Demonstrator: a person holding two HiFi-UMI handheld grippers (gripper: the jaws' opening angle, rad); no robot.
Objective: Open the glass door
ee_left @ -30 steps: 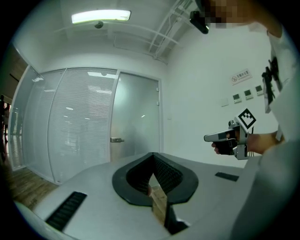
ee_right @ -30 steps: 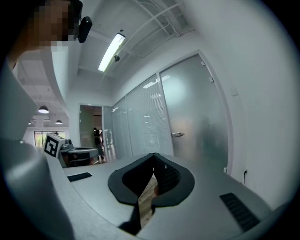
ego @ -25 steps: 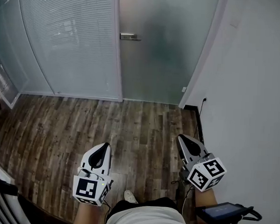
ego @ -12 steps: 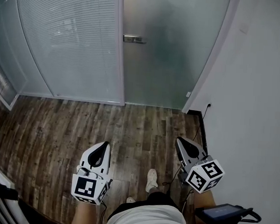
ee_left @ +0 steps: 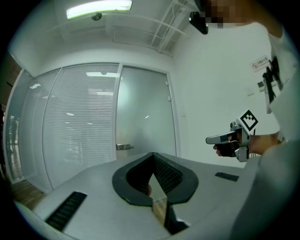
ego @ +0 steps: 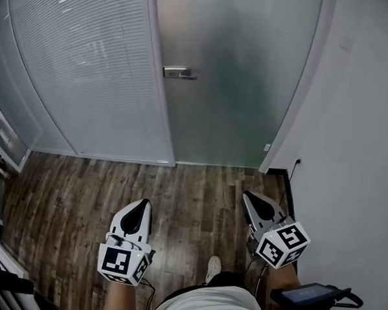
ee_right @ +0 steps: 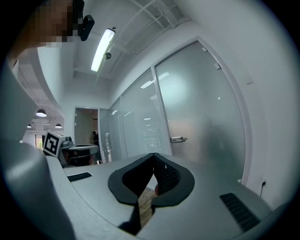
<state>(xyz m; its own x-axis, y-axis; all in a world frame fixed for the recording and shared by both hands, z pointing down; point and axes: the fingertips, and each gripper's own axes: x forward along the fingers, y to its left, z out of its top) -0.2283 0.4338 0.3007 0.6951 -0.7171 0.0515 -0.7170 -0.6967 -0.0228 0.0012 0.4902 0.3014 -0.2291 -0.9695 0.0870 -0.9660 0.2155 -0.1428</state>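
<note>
The frosted glass door [ego: 230, 75] stands closed ahead, its metal lever handle [ego: 179, 72] at its left edge. My left gripper [ego: 141, 205] and right gripper [ego: 246, 196] are held level over the wood floor, well short of the door, both shut with nothing in them. In the left gripper view the closed jaws [ee_left: 153, 157] point at the door [ee_left: 145, 112] and handle [ee_left: 124, 146], and the right gripper [ee_left: 229, 138] shows at the right. The right gripper view has its jaws [ee_right: 153, 157] meeting at the tip below the handle [ee_right: 178, 139].
A curved glass partition with blinds [ego: 88, 68] adjoins the door on the left. A white wall [ego: 364, 127] runs along the right, with a socket and cable [ego: 296, 161] near the floor. My shoe [ego: 214, 269] is on the wood floor [ego: 179, 196].
Both grippers and I have moved forward toward the door. The door and its handle look nearer and sit lower in the head view. Both grippers stay shut.
</note>
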